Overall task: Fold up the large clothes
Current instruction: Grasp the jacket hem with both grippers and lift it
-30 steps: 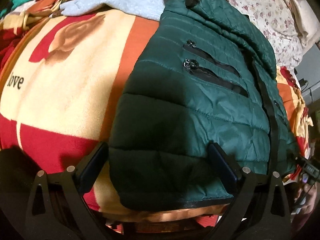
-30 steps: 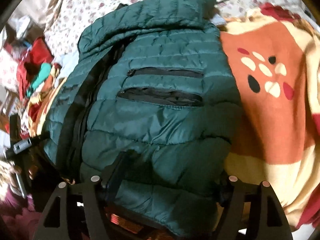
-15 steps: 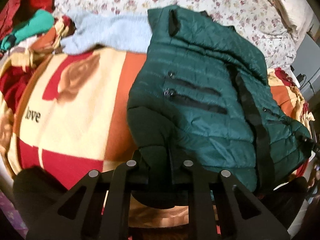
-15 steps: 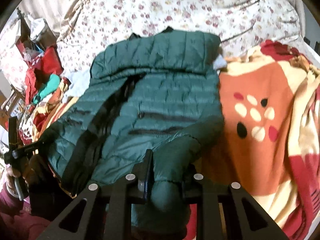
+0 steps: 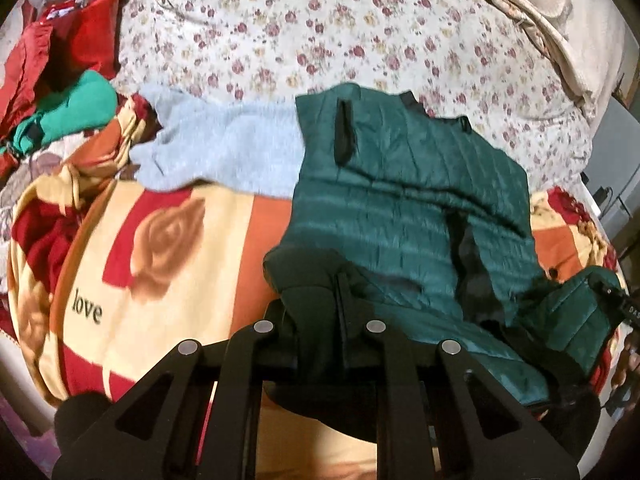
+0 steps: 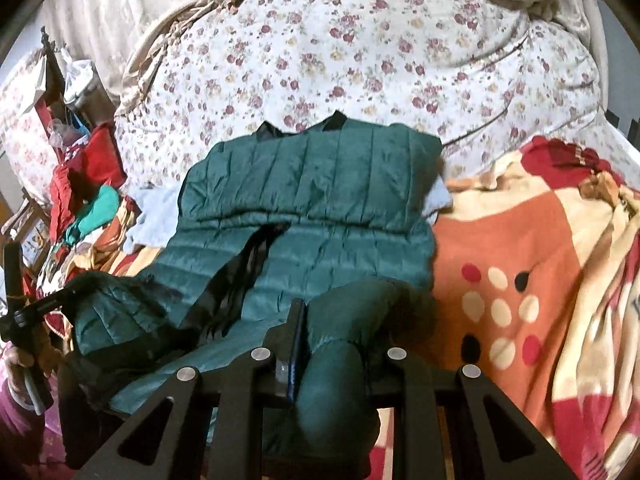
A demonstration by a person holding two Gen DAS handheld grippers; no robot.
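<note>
A dark green quilted jacket (image 5: 400, 216) lies front up on the bed, its collar at the far end and its black zipper (image 6: 244, 264) running down the middle. My left gripper (image 5: 316, 300) is shut on the jacket's near left hem corner, and the fabric bunches up between the jaws. The near right hem corner is pinched in my right gripper (image 6: 332, 332), which is also shut, a thick fold bulging between its fingers. Both corners are raised off the blanket. In the right wrist view the left gripper (image 6: 28, 308) shows at the far left, held by a hand.
An orange, red and cream blanket (image 5: 168, 264) with the word "love" lies under the jacket. A light blue sweater (image 5: 224, 148) lies beside the collar. Red and teal clothes (image 5: 76, 108) are piled at the left. A flowered sheet (image 6: 360, 60) covers the far half of the bed.
Both grippers went from open around the jacket's near hem to shut on it. Both then rose, lifting the hem corners, so more of the bed beyond shows.
</note>
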